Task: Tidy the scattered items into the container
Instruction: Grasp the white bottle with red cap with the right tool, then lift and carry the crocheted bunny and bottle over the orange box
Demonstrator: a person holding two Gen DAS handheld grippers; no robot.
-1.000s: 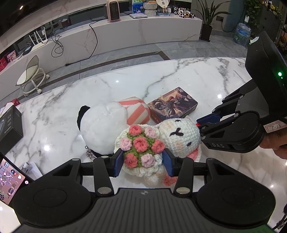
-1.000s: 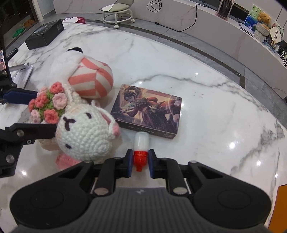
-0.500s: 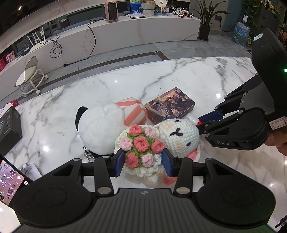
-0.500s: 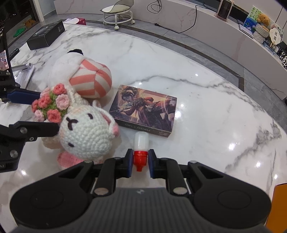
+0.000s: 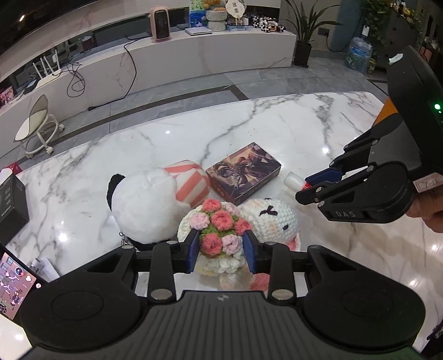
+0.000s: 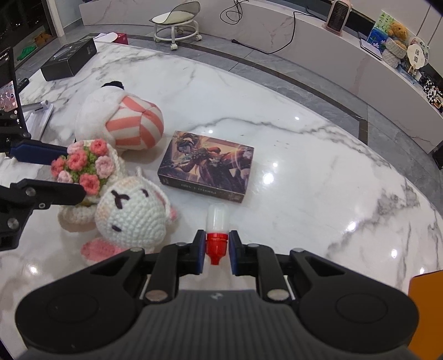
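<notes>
My left gripper [image 5: 220,250] is shut on the flower bouquet of a crocheted white bunny [image 5: 270,218], held just above the marble table [image 5: 318,133]; the bunny [image 6: 133,213] also shows in the right wrist view. My right gripper [image 6: 216,250] is shut on the red cap of a small white bottle [image 6: 218,218] and holds it above the table; the bottle [image 5: 293,181] shows in the left wrist view too. A white plush with a striped cap [image 5: 155,199] and an illustrated box [image 5: 243,171] lie on the table. An orange container edge [image 6: 426,313] sits at the right.
A black box [image 6: 69,59] lies at the table's far left. A phone on a stand [image 5: 13,282] is at the left edge. A stool [image 6: 175,25] and a long counter stand beyond the table.
Both grippers have risen slightly with their loads. The right gripper and bottle have pulled away to the right of the bunny.
</notes>
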